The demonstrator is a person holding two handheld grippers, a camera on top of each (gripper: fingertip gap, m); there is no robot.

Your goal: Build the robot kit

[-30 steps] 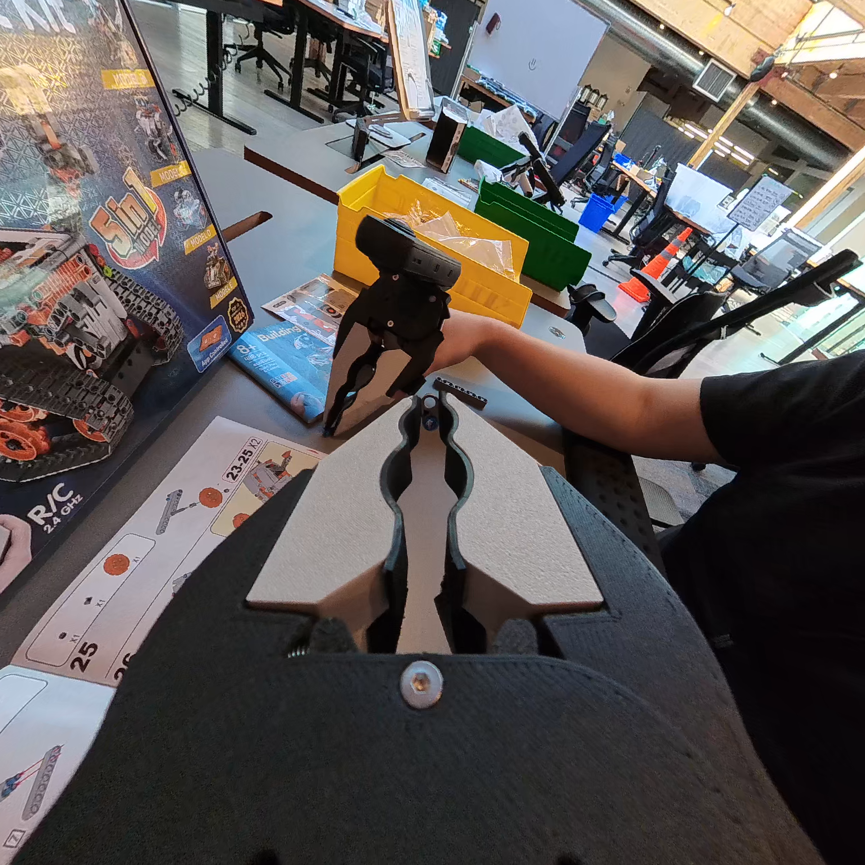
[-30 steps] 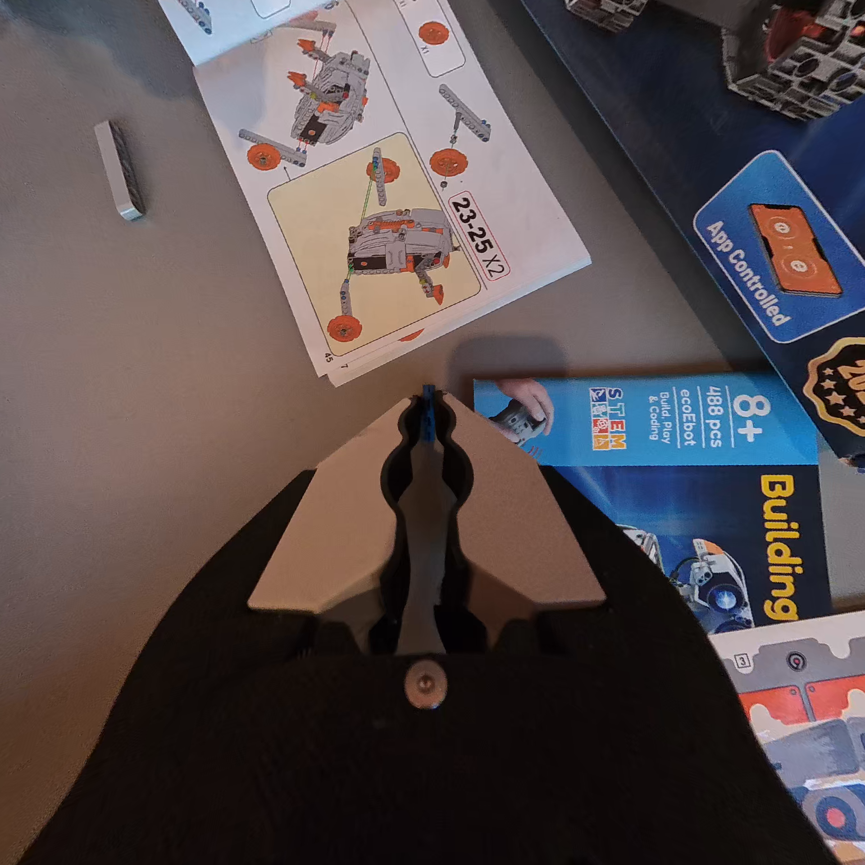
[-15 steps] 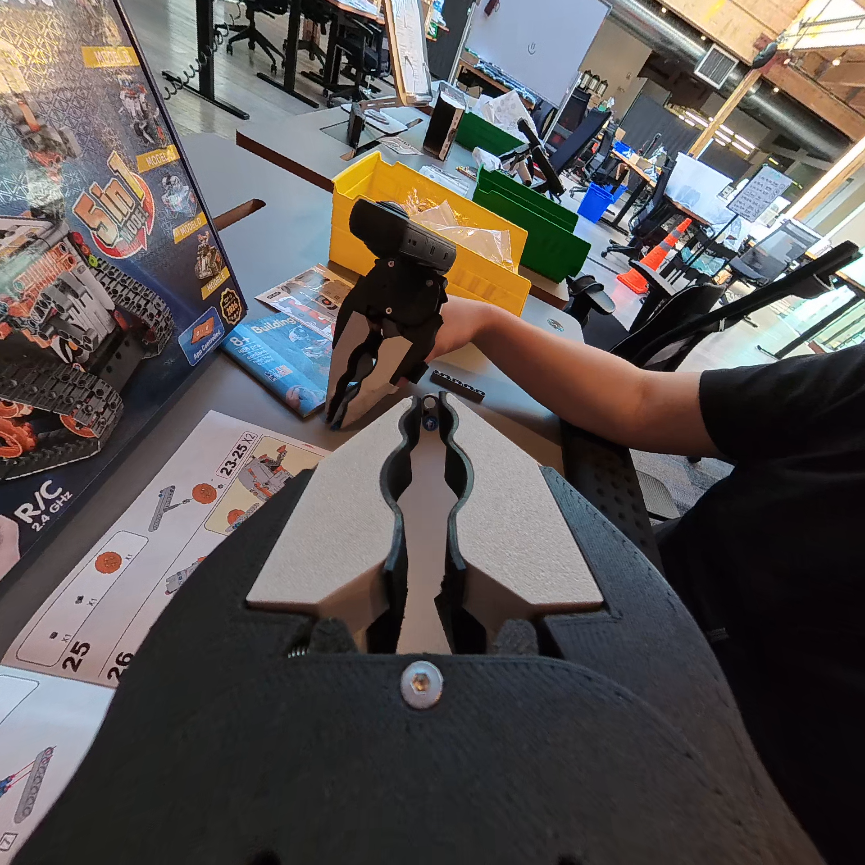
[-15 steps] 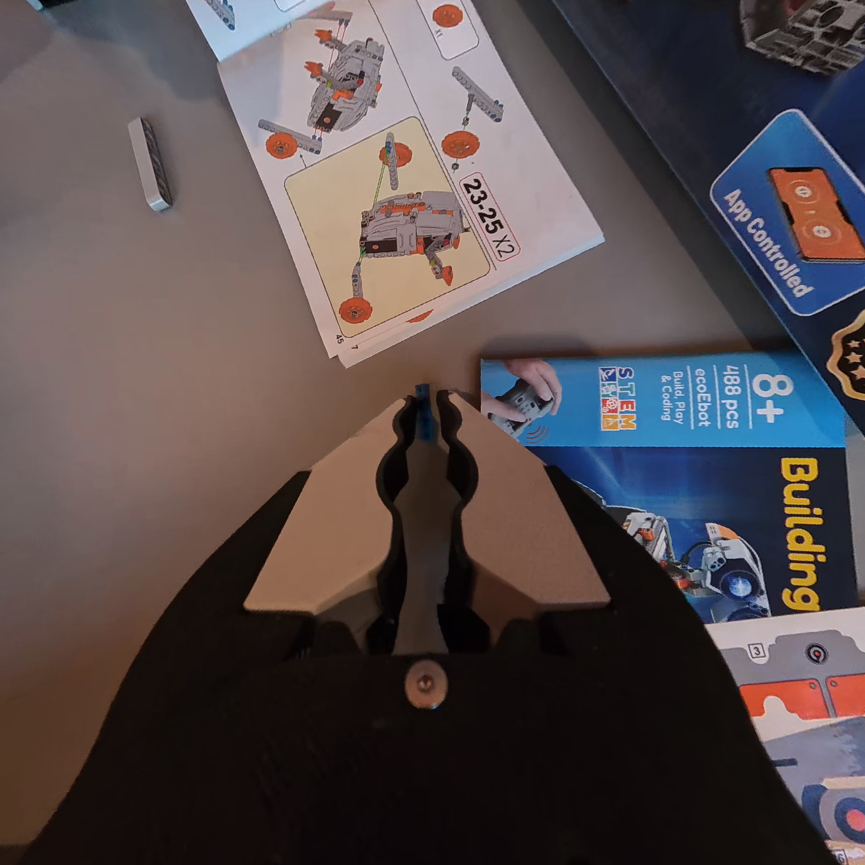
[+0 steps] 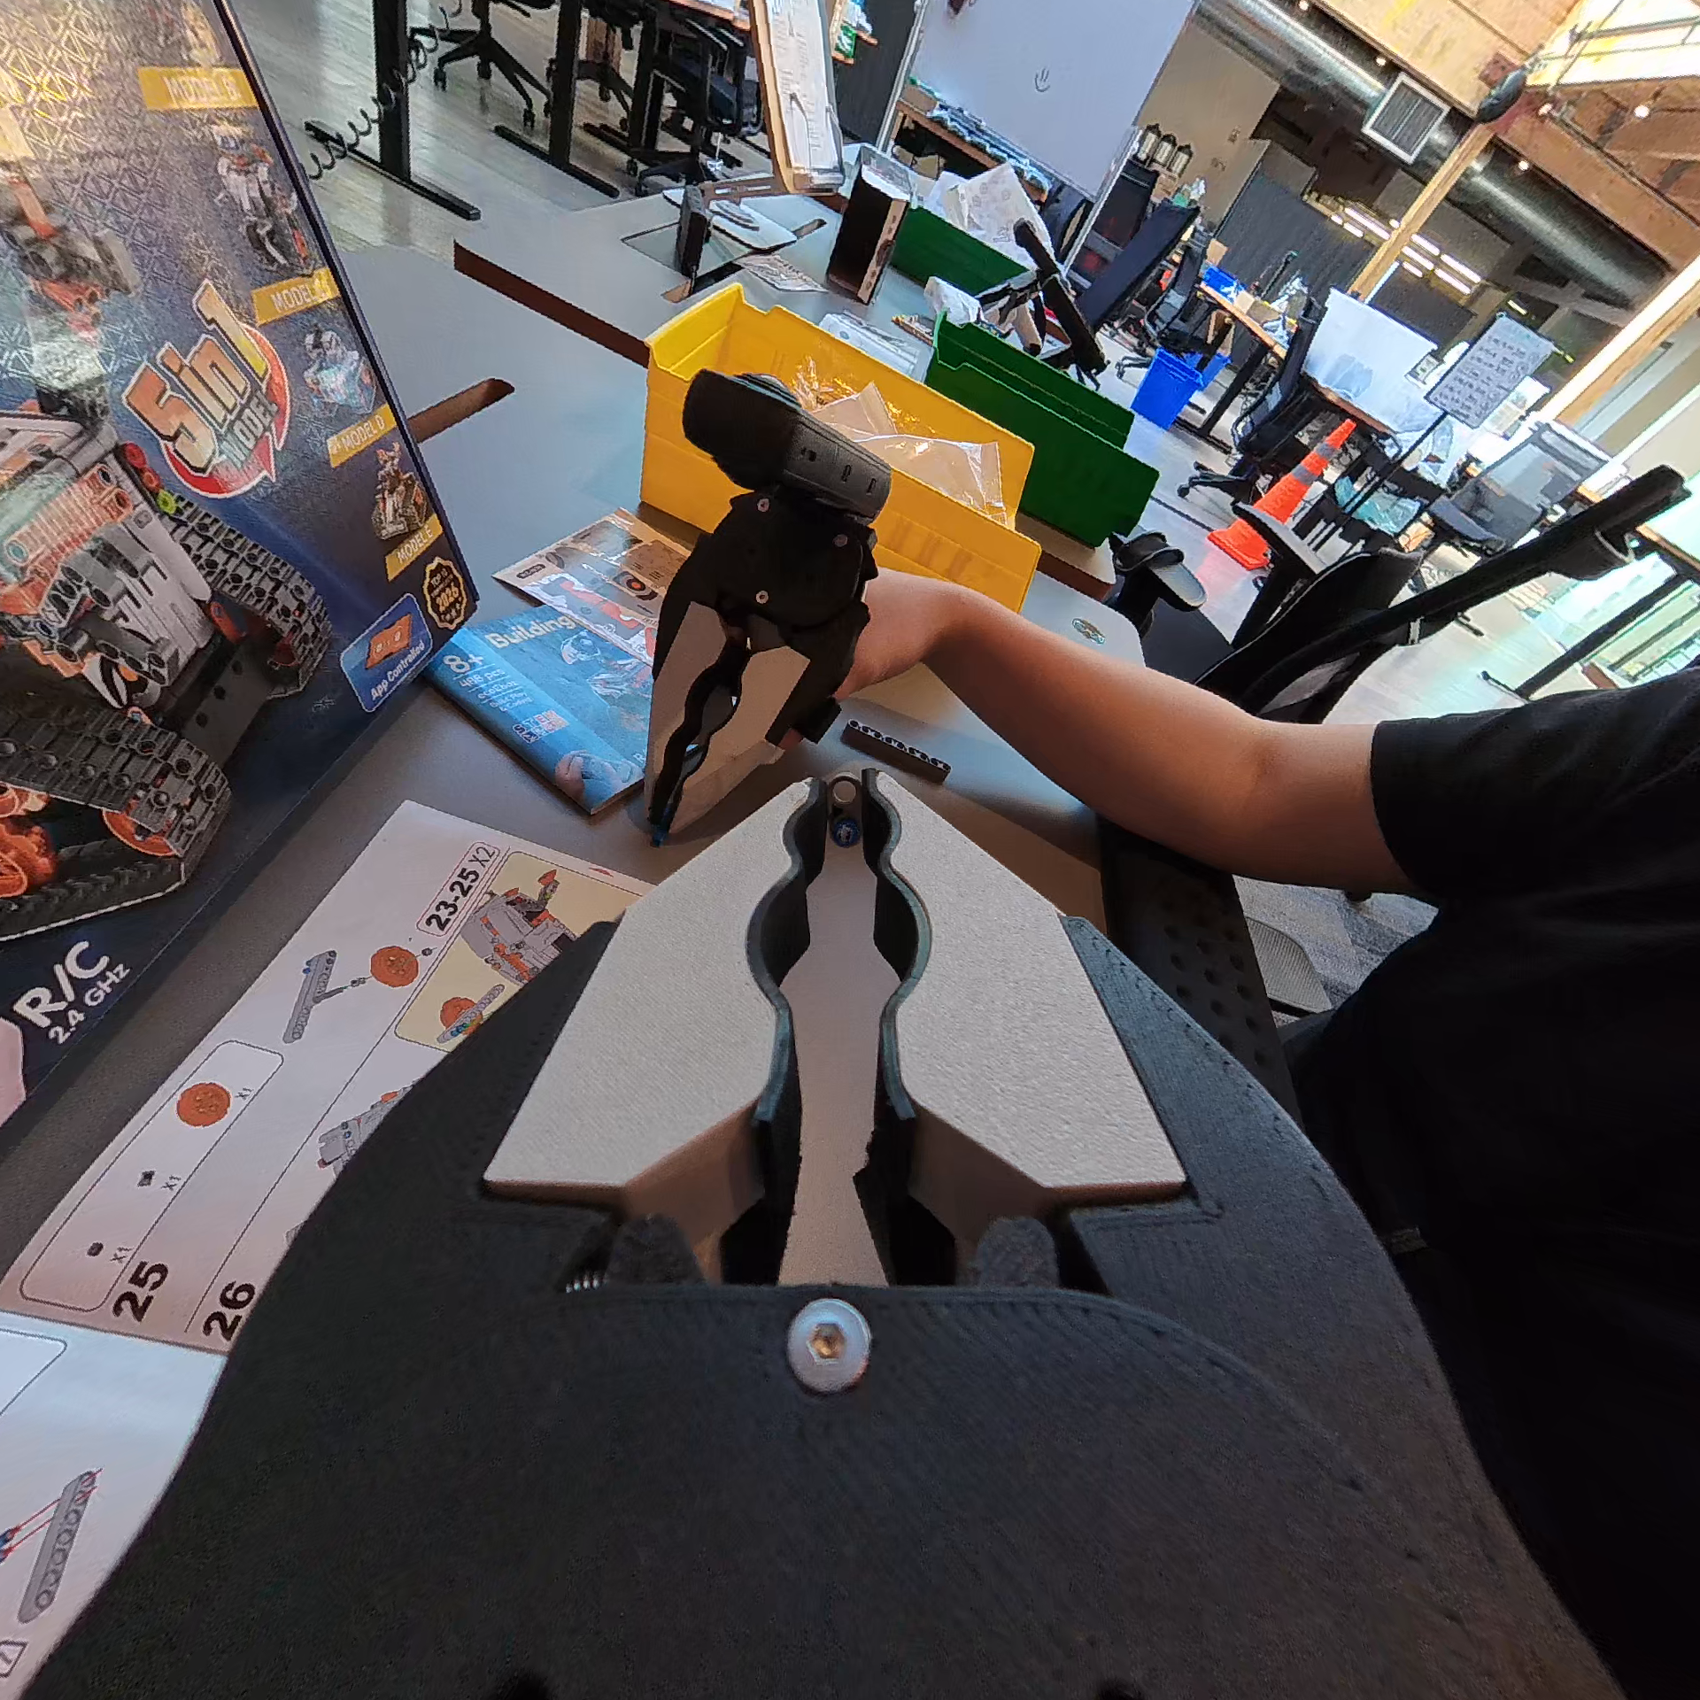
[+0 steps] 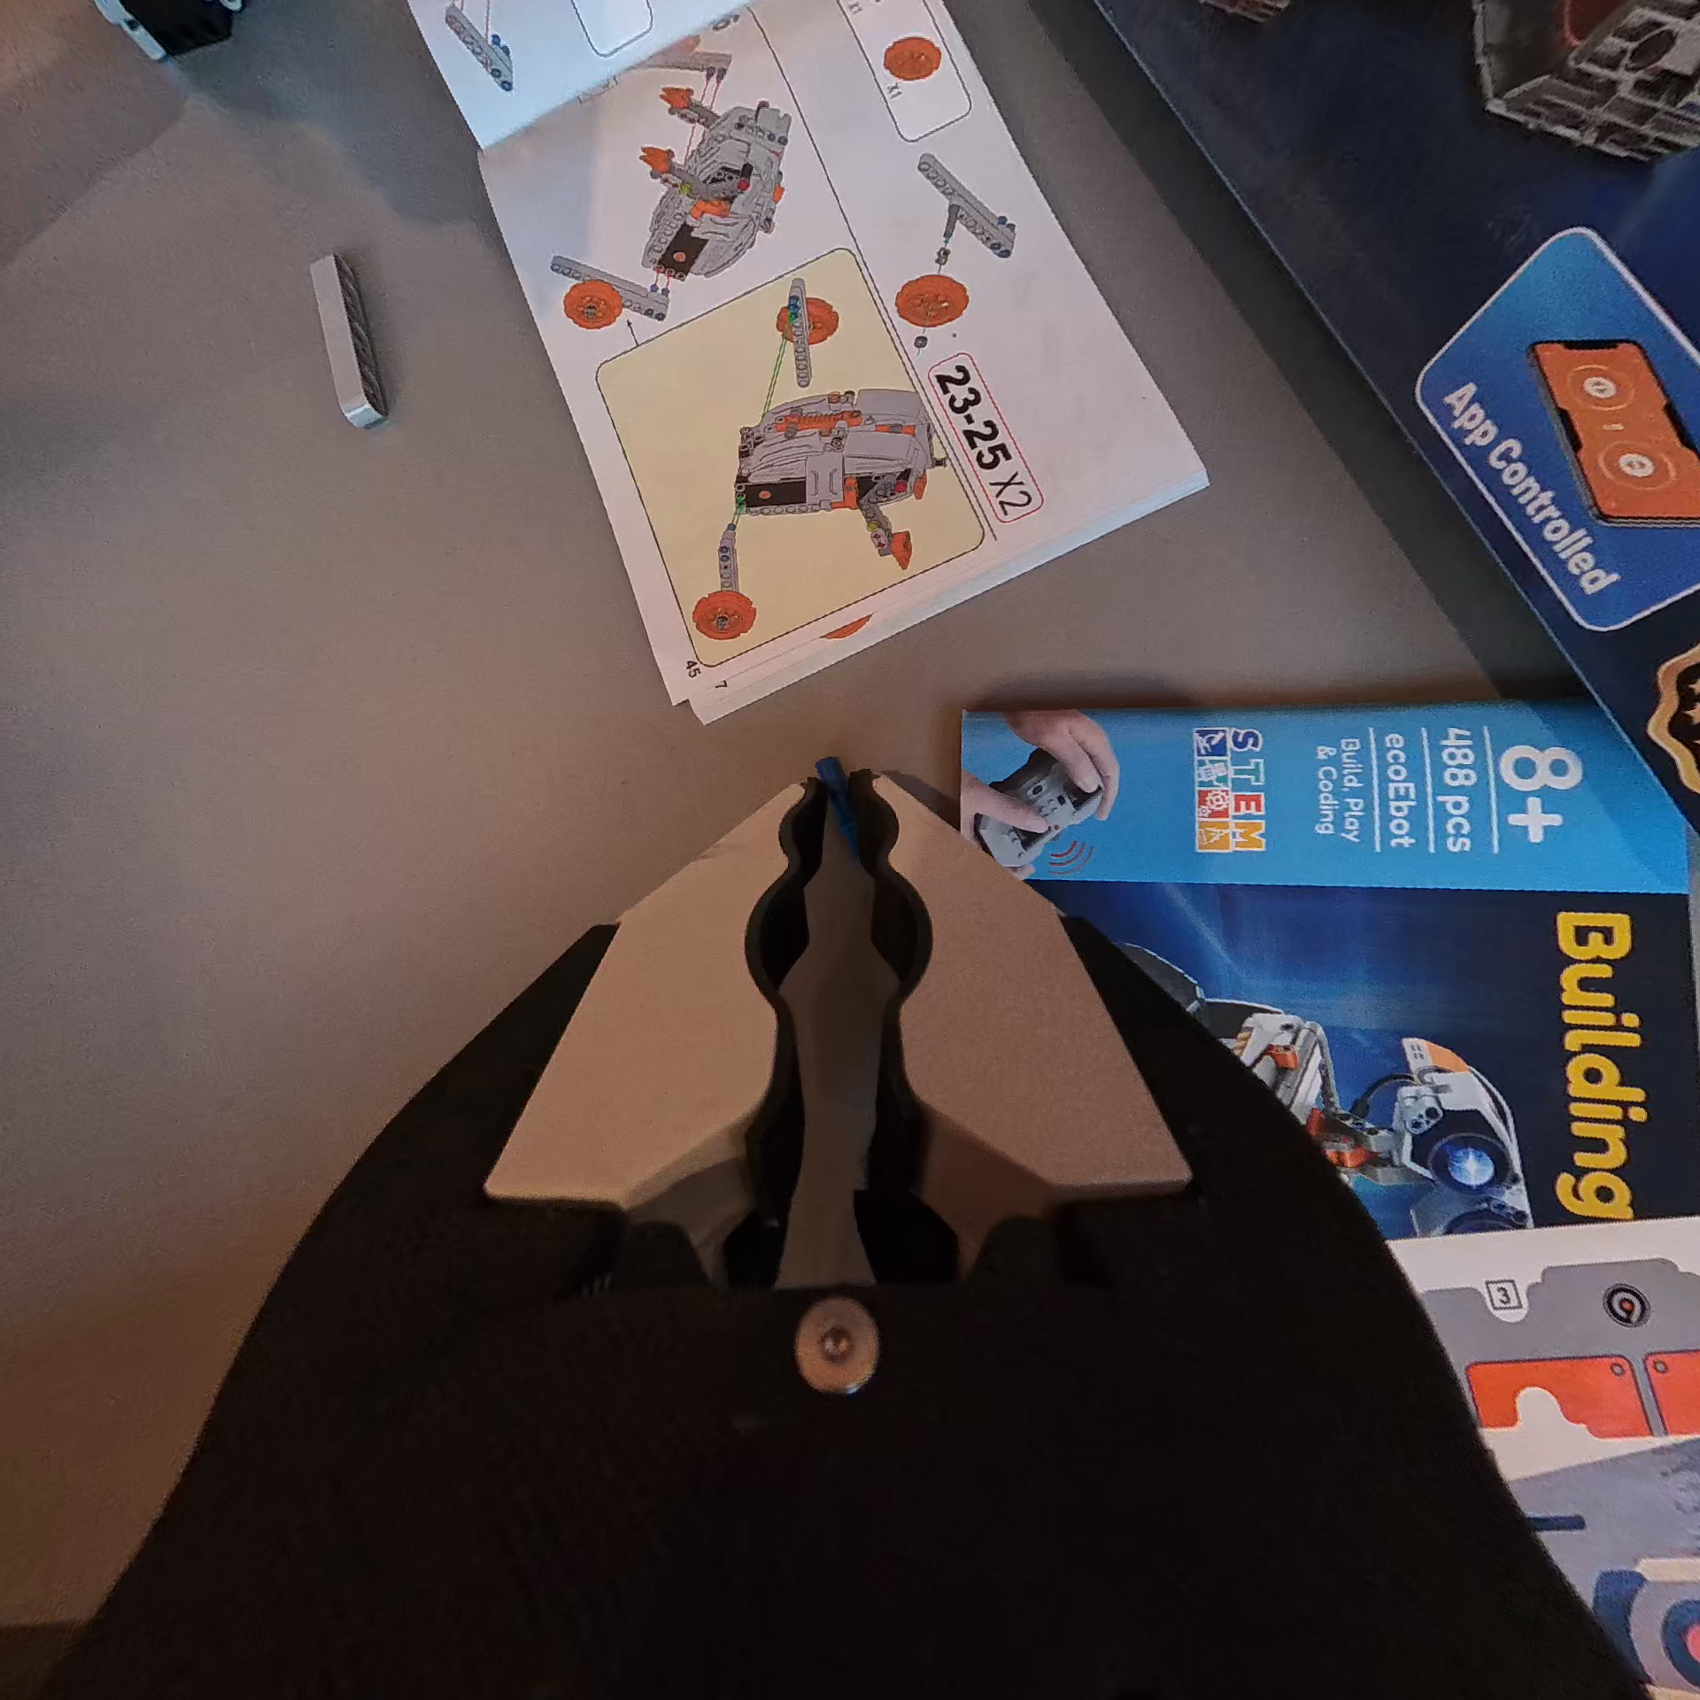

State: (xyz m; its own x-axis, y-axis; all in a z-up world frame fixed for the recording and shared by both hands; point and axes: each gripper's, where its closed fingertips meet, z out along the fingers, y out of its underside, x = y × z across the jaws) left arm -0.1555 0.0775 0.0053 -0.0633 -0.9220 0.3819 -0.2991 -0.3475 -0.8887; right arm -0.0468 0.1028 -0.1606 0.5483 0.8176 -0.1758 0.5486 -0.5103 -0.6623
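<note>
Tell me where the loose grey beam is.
In the right wrist view, the grey beam lies alone on the bare table, upper left, left of the open instruction booklet.

A large toy box [image 5: 175, 515] stands upright on the grey surface [image 6: 276, 736], its printed front showing a tracked robot. Just beside its base lies an open instruction booklet [image 6: 828, 368] with drawings of orange wheels. A blue booklet [image 6: 1361, 920] lies flat near the box's corner, with a leaflet [image 5: 598, 570] tucked just behind it. A grey beam [image 6: 350, 340] lies apart from the open booklet, and a black beam [image 5: 897, 738] lies farther from the box. Behind them sit a yellow bin [image 5: 828, 442] holding clear bags and a green bin [image 5: 1039, 432].
</note>
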